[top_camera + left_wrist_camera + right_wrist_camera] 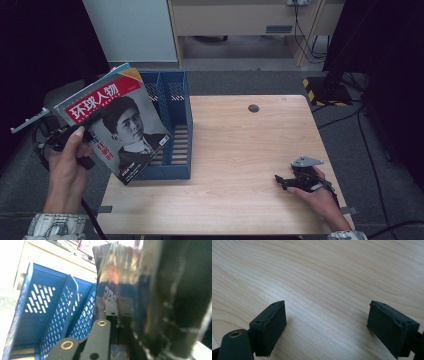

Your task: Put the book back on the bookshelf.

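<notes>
While overhead a red cover, magazine (140,290) glare up close

Surface: I see a light wooden table (235,145) across the middle of the high view, its grain also plain in the right gripper view.
Top edge: a small dark round hole (253,108) sits near it, at centre.
Left side: a blue slotted file rack (175,125) stands on the tabletop at the centre left of the frame.
Lower right: my right gripper (295,181) rests low over the wood, jaws apart.
</notes>
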A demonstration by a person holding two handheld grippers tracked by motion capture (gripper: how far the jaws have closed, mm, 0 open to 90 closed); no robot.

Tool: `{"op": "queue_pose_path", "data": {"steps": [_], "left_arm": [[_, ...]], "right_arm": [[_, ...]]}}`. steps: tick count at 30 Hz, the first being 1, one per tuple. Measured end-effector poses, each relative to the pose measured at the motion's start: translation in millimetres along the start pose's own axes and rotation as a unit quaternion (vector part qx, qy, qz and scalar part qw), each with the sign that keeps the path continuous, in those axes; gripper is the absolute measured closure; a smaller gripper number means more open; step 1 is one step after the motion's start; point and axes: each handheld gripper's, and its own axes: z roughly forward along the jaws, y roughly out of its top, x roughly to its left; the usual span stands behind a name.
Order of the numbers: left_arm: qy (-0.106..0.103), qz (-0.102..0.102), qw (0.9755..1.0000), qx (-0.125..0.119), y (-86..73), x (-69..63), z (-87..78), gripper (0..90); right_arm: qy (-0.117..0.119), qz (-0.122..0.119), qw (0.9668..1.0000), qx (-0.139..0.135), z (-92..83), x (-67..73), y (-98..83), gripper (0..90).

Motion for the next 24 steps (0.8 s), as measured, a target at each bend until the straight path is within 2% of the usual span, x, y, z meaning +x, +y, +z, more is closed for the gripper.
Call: {"op": "queue_pose_path", "data": {"steps": [24], "left_arm": [[0.027,0.003,0.9995,-0.017,11.5,13.0,-27.5,86.1]], "right_arm": [[0.000,0.001,1.0000,0.000,-0.1,0.1,0.0,15.6]]}}
